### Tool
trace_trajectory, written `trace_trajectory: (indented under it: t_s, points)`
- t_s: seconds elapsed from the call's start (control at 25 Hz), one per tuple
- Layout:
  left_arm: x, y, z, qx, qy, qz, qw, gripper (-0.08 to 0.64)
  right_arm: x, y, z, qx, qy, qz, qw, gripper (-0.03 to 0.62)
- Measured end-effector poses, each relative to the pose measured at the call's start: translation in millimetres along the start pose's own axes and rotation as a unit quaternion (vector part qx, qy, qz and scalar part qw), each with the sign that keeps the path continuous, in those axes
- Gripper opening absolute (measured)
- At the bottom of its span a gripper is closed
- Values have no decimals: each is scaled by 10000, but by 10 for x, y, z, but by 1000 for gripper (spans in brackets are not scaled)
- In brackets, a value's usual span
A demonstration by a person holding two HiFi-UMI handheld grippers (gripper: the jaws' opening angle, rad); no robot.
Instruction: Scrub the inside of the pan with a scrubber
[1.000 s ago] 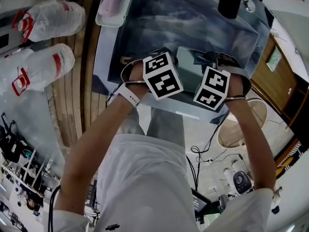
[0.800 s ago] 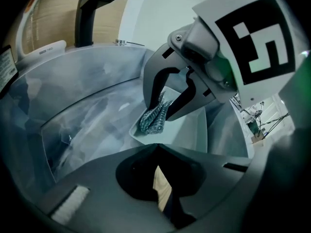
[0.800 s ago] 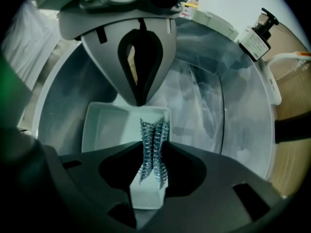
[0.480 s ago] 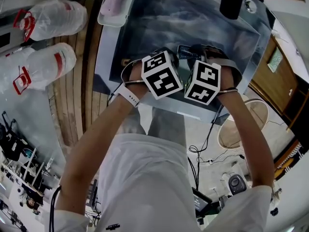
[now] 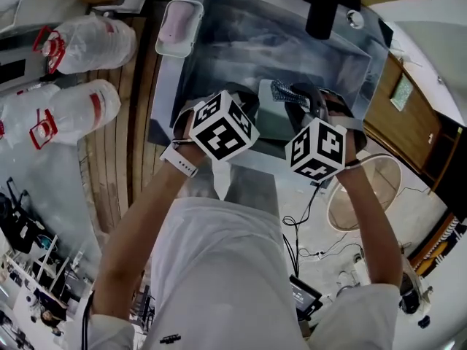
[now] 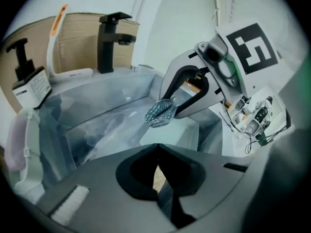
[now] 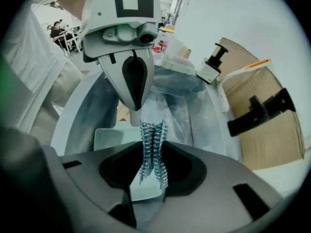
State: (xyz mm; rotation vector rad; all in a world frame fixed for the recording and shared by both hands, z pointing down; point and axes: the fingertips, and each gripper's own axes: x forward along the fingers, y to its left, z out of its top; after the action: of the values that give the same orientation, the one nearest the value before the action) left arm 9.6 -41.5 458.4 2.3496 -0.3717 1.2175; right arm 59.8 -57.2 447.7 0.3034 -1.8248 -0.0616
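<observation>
At 6 o'clock the left hand-held gripper (image 6: 156, 148) has its jaws closed together at the near edge of a pale square pan (image 6: 181, 132); whether they pinch its rim cannot be told. At centre, the right hand-held gripper (image 6: 167, 107), reaching in from 2 o'clock, clamps a mesh scrubber (image 6: 159, 115) above the pan. The pan sits in a sink (image 6: 92, 125). A black faucet (image 6: 112, 38) stands at 11 o'clock and a pump bottle (image 6: 30, 84) at 9.

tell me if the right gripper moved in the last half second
Yes. Measured against the black faucet, the right gripper has shifted right and back toward the person.
</observation>
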Motion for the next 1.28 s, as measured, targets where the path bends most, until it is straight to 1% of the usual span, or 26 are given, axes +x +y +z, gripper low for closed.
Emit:
trace_trajectory:
  t_s: [0.24, 0.48, 0.6, 0.68, 0.8, 0.88, 1.08, 1.28]
  points:
    - [-529, 45, 258, -376, -601, 384, 9967, -6, -623, -144, 147, 500, -369, -652, 9959, 115]
    - [-1051, 5, 428, -532, -1071, 764, 9899, -6, -1088, -129, 289, 925, -605, -878, 9900, 117]
    - [-1298, -22, 517, -701, -1397, 930, 9833, -6, -1291, -116, 377, 1240, -810, -954, 9844, 118]
    - [-1460, -38, 540, -907, -1644, 1034, 9768, -6, -1422, -97, 427, 1448, -981, -1064, 9788, 118]
    - [-1713, -58, 581, -1098, -2011, 1199, 9660, -6, -1595, -81, 479, 1547, -1163, -1329, 9721, 121]
    - [-1848, -122, 608, -1064, -2145, 1279, 9624, -6, -1721, -44, 495, 1685, -1264, -1404, 9674, 121]
    - [-2102, -256, 703, -974, -2387, 1365, 9565, -6, -2046, -32, 464, 2161, -1529, -1597, 9510, 123]
    - [-2245, -379, 770, -764, -2522, 1383, 9547, -6, -2342, -35, 487, 2564, -1994, -1786, 9288, 123]
